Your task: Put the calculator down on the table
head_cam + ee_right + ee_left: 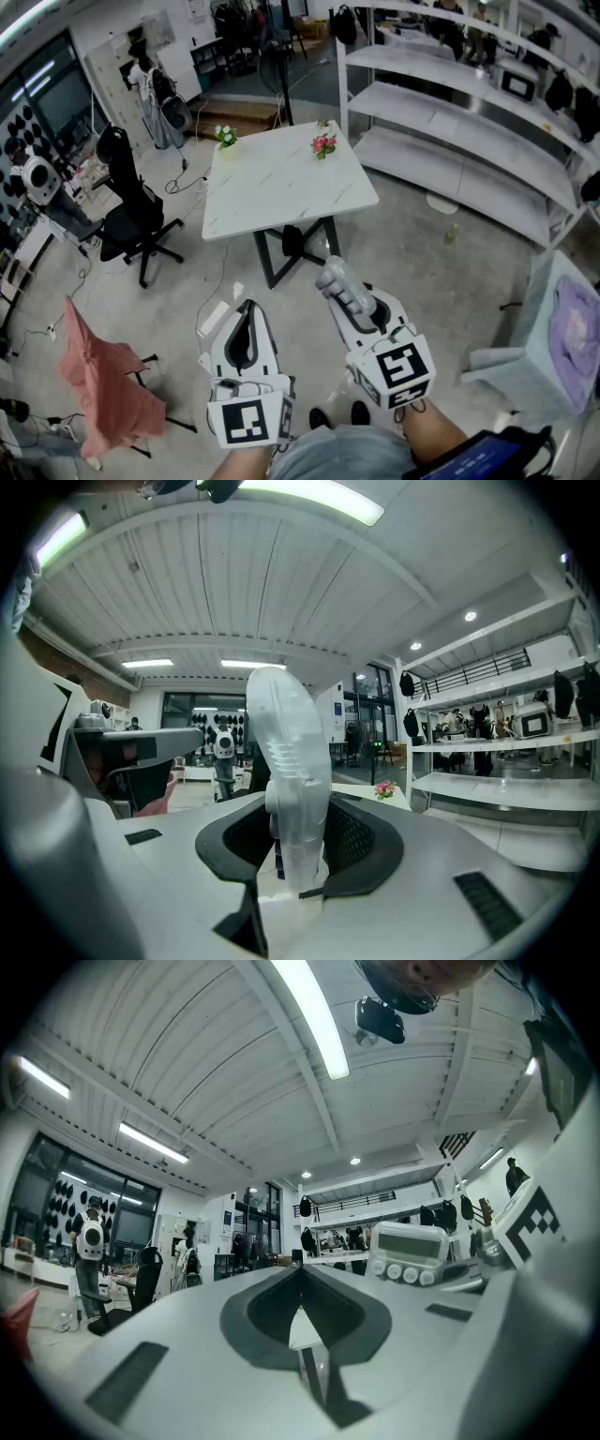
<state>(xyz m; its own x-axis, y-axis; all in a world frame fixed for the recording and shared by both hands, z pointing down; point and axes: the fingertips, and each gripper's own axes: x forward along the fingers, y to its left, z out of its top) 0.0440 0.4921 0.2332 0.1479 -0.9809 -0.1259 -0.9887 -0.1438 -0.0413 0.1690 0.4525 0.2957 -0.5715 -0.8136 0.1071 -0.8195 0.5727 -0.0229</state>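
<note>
White plastic calculator [286,752] clamped edge-on in right gripper [298,841], jaws partly apart | left gripper [302,1288] closed, empty | table [281,192] well ahead | risk: upright release, topples off near edge

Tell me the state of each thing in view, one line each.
calculator, gripped, in the air, not yet on the table
right gripper, shut on calculator
left gripper, shut, empty
table, standing, ahead of both grippers

The left gripper [300,1269] has fingers [255,1309] closed tip to tip, the calculator [408,1252] beyond, rightward.
</note>
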